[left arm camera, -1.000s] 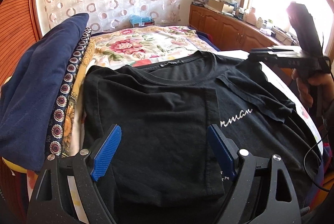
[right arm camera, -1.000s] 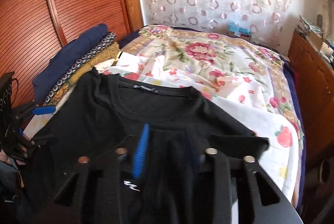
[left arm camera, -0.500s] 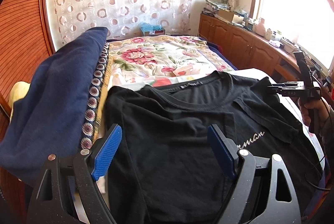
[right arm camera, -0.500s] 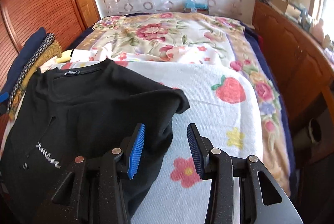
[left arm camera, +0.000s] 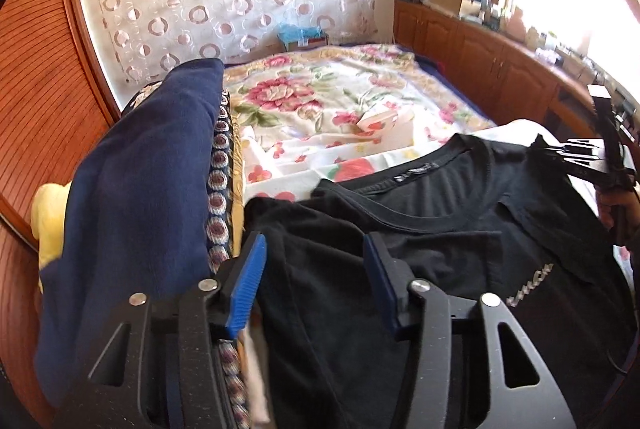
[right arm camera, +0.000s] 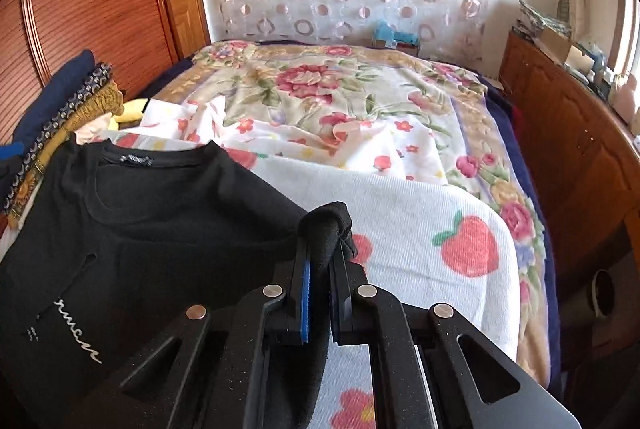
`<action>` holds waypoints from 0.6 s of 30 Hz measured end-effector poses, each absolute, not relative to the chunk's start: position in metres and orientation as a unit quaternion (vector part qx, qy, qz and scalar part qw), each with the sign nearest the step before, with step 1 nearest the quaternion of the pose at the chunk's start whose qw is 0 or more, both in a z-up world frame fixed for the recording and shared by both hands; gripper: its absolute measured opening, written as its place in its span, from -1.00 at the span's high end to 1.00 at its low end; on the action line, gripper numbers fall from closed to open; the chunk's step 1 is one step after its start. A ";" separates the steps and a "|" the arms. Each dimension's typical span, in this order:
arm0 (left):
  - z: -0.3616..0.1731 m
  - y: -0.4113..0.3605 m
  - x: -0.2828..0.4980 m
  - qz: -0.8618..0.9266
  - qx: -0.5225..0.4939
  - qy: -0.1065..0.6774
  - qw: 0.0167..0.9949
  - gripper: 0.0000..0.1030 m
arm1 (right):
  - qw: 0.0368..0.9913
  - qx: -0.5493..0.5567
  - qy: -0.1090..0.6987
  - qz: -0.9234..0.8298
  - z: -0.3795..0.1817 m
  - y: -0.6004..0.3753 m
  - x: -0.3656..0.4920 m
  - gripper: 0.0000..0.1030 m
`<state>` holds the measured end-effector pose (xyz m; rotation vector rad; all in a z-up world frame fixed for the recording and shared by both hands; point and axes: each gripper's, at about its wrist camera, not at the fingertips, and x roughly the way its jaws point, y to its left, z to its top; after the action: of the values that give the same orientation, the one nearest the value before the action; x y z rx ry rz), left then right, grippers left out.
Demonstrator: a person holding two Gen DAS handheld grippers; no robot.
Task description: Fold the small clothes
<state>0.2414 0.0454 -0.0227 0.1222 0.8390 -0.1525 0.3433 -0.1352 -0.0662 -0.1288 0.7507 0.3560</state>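
Observation:
A black T-shirt (left arm camera: pixel 420 229) with white script on its chest lies face up on the bed, collar towards the far wall. My left gripper (left arm camera: pixel 312 285) sits low over the shirt's left shoulder edge. Its blue pads (left arm camera: pixel 244 281) stand apart and the jaws are closing, with black cloth bunched between them. My right gripper (right arm camera: pixel 322 269) is shut on the shirt's (right arm camera: pixel 140 221) right sleeve end, which sticks up as a rolled bunch above the pads. The left wrist view shows that gripper (left arm camera: pixel 560 151) at the far right, held by a hand (left arm camera: pixel 616 209).
A stack of folded clothes topped by a navy piece (left arm camera: pixel 140 189) stands left of the shirt, close to my left gripper. A white towel with strawberries (right arm camera: pixel 420 229) and a floral bedspread (left arm camera: pixel 320 97) cover the bed. A wooden cabinet (right arm camera: pixel 580 149) runs along the right.
My left gripper slid left to the shirt's shoulder edge and its jaws narrowed. My right gripper went to the sleeve end, dropped and shut on it.

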 end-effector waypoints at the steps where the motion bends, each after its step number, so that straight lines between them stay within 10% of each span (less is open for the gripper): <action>1: -0.024 0.046 0.250 -0.074 0.068 0.416 0.904 0.07 | 0.912 -0.066 0.367 0.173 -0.070 -0.134 0.343 0.86; 18: -0.066 0.028 0.314 -0.035 0.179 0.514 0.838 0.24 | 0.911 -0.070 0.367 0.177 -0.068 -0.135 0.341 0.86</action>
<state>0.3141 0.0280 -0.0663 0.3793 1.0881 -0.0739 0.3407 -0.1352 -0.0682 -0.1451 0.7559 0.3643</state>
